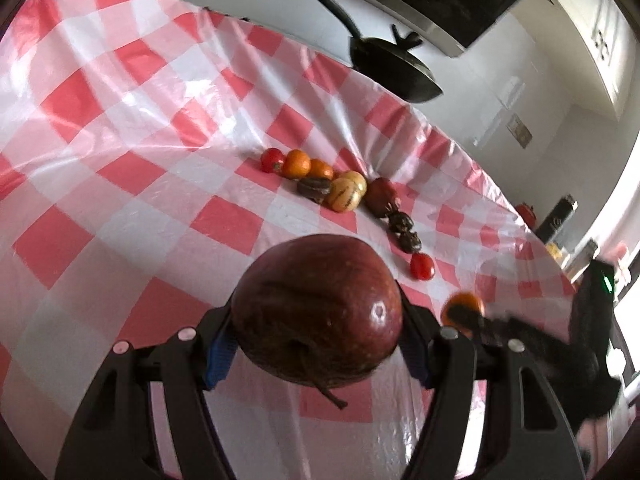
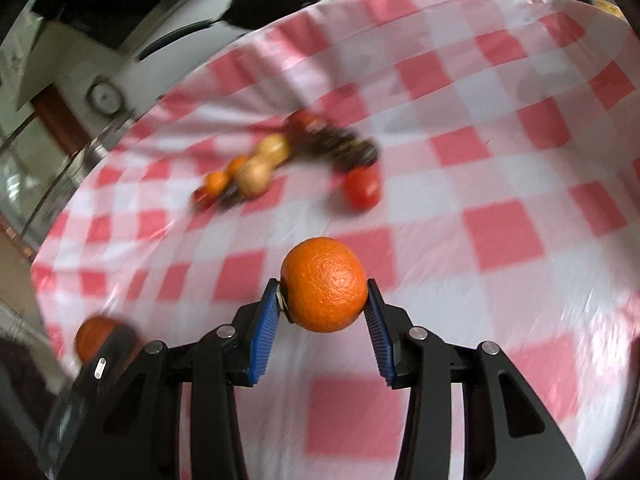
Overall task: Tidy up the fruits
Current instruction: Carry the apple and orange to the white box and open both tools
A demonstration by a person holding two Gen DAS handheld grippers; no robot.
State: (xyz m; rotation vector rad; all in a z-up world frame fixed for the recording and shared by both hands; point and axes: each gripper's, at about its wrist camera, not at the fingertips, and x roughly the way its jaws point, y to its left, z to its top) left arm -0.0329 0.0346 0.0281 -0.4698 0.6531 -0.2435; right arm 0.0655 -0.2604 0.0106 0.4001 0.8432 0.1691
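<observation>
The left tongs [image 1: 318,320] are closed around a big dark-red glossy apple [image 1: 318,308], w/ the blue ribbed pads [image 1: 218,360] pressing on both sides of it; the stem hangs down below. The apple is carried in the air above the worktop w/ the pink-and-white checked plastic cloth [image 1: 120,140], not touching it.

The right tongs [image 2: 324,304] are holding a small round orange mandarin [image 2: 324,284] between their blue pads [image 2: 264,332], also lifted off the cloth. In the left view these tongs appear at the right edge, blurred, w/ the mandarin at the tip.

Further on the worktop lies a curved row of small fruits [image 1: 340,196]: red cherry tomatoes at both ends, two orange mandarins, two pale-yellow striped round fruits, one more dark-red apple, and some dark wrinkled pieces, approx. dates, though this cannot be told for sure. Most of them touch or lie just beside each other. Behind the worktop hangs a black frying pan [image 1: 392,68] on the white wall.

Judged from this, the step in hand is transport: both fruits are grasped and carried, prob. toward the row. The next move calls for putting each one beside its own kind, i.e. apple near the apple, mandarin near the mandarins, lowering until the fruit rests on the cloth before the tongs open. Round fruits can roll on the slippery plastic and push the neighbours, so a gentle release is needed.
</observation>
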